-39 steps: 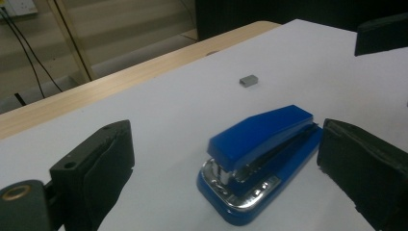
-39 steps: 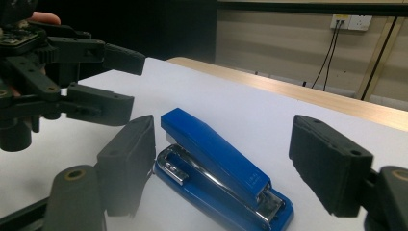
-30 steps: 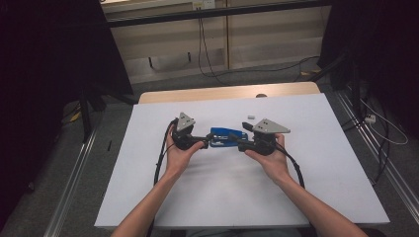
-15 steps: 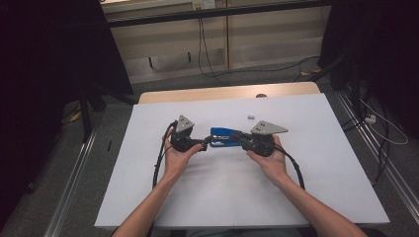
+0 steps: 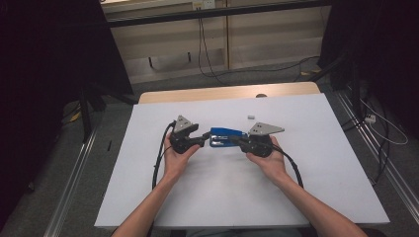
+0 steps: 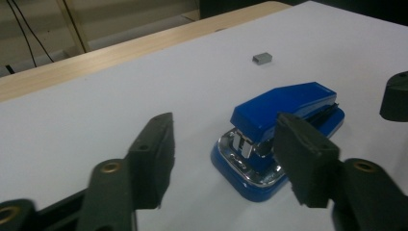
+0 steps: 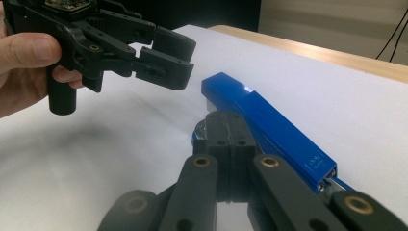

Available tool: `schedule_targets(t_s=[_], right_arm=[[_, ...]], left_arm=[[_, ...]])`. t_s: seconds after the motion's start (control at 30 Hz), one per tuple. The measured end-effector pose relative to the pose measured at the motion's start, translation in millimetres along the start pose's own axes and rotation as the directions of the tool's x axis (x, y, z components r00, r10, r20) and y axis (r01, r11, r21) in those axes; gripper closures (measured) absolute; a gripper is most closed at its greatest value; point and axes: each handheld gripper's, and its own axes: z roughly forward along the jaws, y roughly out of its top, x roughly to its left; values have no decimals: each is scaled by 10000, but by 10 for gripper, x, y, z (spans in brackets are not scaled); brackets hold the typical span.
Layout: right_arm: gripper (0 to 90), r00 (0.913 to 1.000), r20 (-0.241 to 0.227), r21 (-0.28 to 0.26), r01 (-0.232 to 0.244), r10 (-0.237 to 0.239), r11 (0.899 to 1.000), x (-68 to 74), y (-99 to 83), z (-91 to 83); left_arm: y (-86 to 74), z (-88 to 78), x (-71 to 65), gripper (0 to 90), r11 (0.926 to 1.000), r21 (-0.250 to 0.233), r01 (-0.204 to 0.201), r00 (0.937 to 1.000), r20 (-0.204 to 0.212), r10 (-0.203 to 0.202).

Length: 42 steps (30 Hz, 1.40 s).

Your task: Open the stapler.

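White sheeting covers the table (image 5: pixel 321 163), with a strip of bare wood along its far edge. Two forearms come in from the near side, each hand holding a gripper just above the sheet. The left gripper (image 6: pixel 221 156) has just been closing its jaws; they stand about half apart, nothing between them, just short of the metal front end of the stapler (image 6: pixel 284 125). The right gripper (image 7: pixel 230 144) has its jaws pressed together, empty, against the stapler's side. The blue stapler lies mid-table between both grippers. A small grey block (image 6: pixel 262 58) lies beyond it, apart.
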Motion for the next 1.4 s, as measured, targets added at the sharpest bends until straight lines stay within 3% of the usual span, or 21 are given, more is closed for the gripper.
schedule_targets(t_s=[0.03, 0.1, 0.13, 0.17, 0.3, 0.37, 0.67, 0.87, 1.4], right_arm=[[900, 10000, 46, 39, 10, -10, 10000, 1, -3, 6], [900, 10000, 99, 121, -10, 9, 9999, -1, -12, 21], [900, 9999, 89, 246, 51, -53, 9997, 2, -19, 40], [900, 9999, 89, 246, 51, -53, 9997, 2, -19, 40], [900, 9999, 32, 420, 128, -130, 9990, 11, -12, 70], [900, 9999, 21, 543, 161, -163, 9984, 20, -1, 84], [900, 9992, 19, 1092, 400, -405, 9932, 20, 75, 278], [900, 9981, 109, 1789, 570, -599, 9822, 49, 83, 432], [900, 9970, 283, 2390, 626, -714, 9690, 19, 64, 578]], left_arm=[[2, -1, -6, 509, 10000, -11, -57, 10000, 64, 57], [8, -5, -23, 602, 9999, -51, -137, 9998, 133, 138], [10, -8, -28, 707, 9999, -19, -171, 9997, 194, 171], [7, -8, -32, 707, 9998, 27, -219, 9995, 219, 218], [-8, -1, -35, 850, 9993, 270, -262, 9990, 374, 252], [-17, 6, -26, 900, 9993, 353, -124, 9989, 460, 108], [-52, 90, -36, 900, 9963, 832, -238, 9984, 533, 194], [-67, 120, -39, 900, 9949, 991, -207, 9983, 555, 152], [-90, 207, -6, 900, 9924, 1224, -129, 9989, 453, 74]])
